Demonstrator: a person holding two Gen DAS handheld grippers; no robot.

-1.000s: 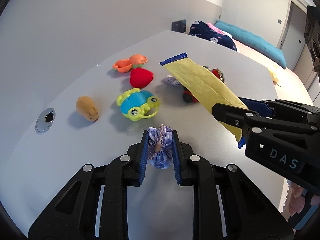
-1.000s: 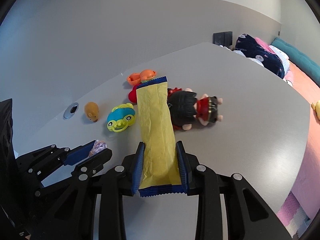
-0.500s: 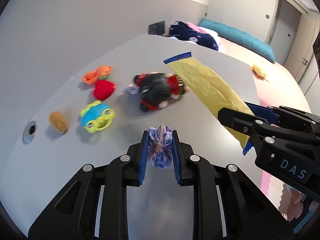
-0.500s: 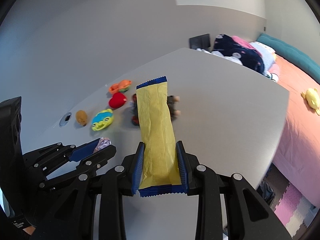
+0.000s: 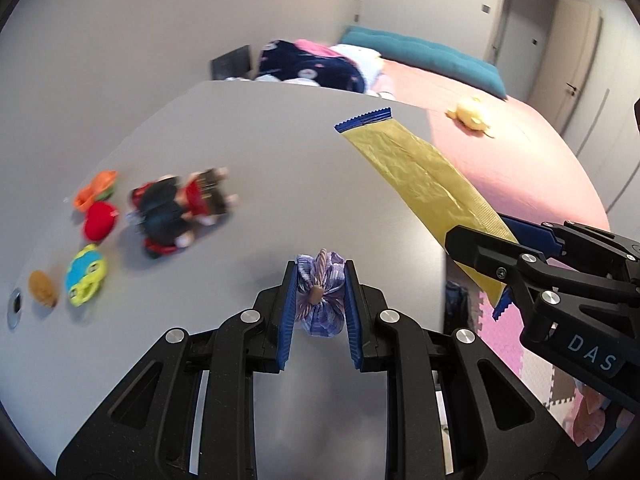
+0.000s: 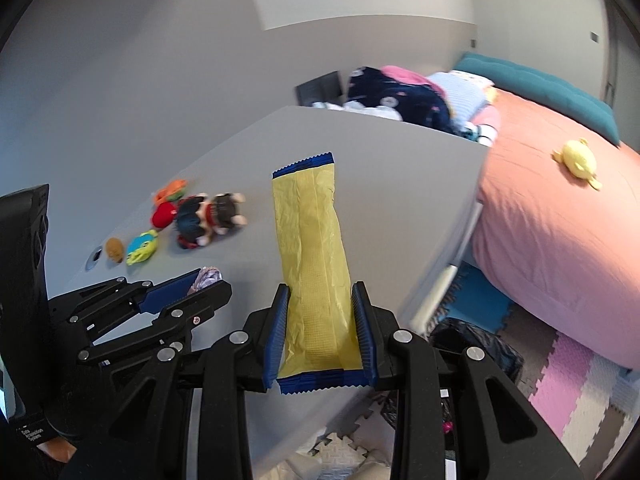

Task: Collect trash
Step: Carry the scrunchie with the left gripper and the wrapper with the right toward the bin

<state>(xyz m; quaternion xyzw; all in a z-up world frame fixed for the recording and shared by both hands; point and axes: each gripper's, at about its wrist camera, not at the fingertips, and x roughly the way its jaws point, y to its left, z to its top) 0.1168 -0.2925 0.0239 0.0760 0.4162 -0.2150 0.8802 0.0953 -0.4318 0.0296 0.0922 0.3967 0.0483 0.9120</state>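
Right hand-held gripper (image 6: 320,332) clamps yellow wrapper (image 6: 314,256), long axis pointing forward; left hand-held gripper (image 5: 320,296) pinches purple candy wrapper (image 5: 321,296); dark bag (image 6: 476,344) on the floor lies below-right, nearer right.

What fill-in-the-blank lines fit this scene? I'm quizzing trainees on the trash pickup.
1. The right gripper holds a long ____ wrapper.
2. The left gripper is shut on a crumpled ____ wrapper.
3. The toys lie on the grey ____.
4. A yellow plush lies on the ____.

Missing: yellow; purple; table; bed
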